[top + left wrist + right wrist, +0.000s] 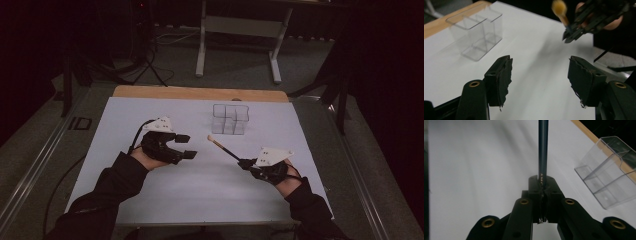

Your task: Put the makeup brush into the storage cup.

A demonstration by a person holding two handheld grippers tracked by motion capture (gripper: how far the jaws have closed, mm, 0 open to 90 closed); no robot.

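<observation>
A makeup brush (222,147) with a dark handle and a pale bristle tip points up-left over the white board (150,200). My right gripper (246,163) is shut on the handle's end; the dark handle (543,147) runs straight out from between its closed jaws. My left gripper (186,146) hovers left of the brush, open, with nothing between its pads (502,77). From the left gripper view the brush tip (559,7) and the right gripper (570,36) are ahead at the upper right. A clear plastic organizer (230,119) with several compartments stands behind the brush.
The white board lies on a wooden table whose far edge (200,93) shows as a tan strip. A white desk frame (240,30) and a tripod with cables (145,55) stand on the floor beyond. The organizer (475,32) (611,172) holds nothing.
</observation>
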